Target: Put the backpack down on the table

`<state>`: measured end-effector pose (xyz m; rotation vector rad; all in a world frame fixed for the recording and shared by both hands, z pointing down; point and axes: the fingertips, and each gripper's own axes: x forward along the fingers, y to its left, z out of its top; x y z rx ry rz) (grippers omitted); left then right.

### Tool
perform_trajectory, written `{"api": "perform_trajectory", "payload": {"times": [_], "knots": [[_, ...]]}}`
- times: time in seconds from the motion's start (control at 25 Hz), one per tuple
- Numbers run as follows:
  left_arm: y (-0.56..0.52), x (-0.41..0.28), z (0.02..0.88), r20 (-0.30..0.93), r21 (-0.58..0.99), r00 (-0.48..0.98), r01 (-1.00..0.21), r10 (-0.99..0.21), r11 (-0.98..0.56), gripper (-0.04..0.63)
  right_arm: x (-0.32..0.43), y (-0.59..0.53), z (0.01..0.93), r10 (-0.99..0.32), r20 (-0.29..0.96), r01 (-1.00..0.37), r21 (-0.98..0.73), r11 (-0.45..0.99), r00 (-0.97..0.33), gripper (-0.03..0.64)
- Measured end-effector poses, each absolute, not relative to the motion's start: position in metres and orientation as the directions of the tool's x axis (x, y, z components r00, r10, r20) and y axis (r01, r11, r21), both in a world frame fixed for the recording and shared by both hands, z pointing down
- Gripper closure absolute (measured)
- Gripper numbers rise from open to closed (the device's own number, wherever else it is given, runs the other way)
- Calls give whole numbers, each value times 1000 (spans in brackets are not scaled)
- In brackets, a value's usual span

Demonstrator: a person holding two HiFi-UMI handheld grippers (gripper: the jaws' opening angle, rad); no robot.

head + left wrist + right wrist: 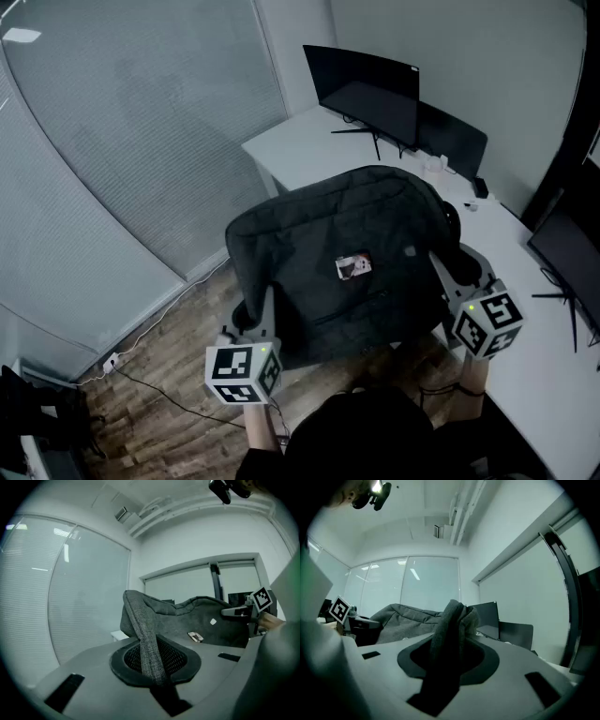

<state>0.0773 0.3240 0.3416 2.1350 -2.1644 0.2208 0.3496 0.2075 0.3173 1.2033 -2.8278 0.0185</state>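
A dark grey backpack (356,262) with a small white tag (353,266) is held up flat between both grippers, in front of the white table (309,150). Its far edge overlaps the table's near edge; I cannot tell whether it rests there. My left gripper (261,319) is shut on a fold of the backpack's fabric (145,634) at its near left corner. My right gripper (450,274) is shut on a bunched fold of fabric (452,620) at its right side. The left gripper (152,667) and the right gripper (445,660) each show cloth pinched between the jaws.
A black monitor (366,89) stands at the back of the table, and another monitor (567,253) stands at the right. Small items (478,187) lie near the wall. Below are a wooden floor (178,337) with a cable, and a glass wall with blinds (112,141) on the left.
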Motion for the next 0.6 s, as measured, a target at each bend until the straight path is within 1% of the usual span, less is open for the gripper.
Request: {"api": "perform_trajectory", "payload": {"times": [0.6], "knots": [[300,80,355,194,-21,-27,-999,-981,24,551,352,182,331,-713,95,-717,-4,697,-695,495]]}}
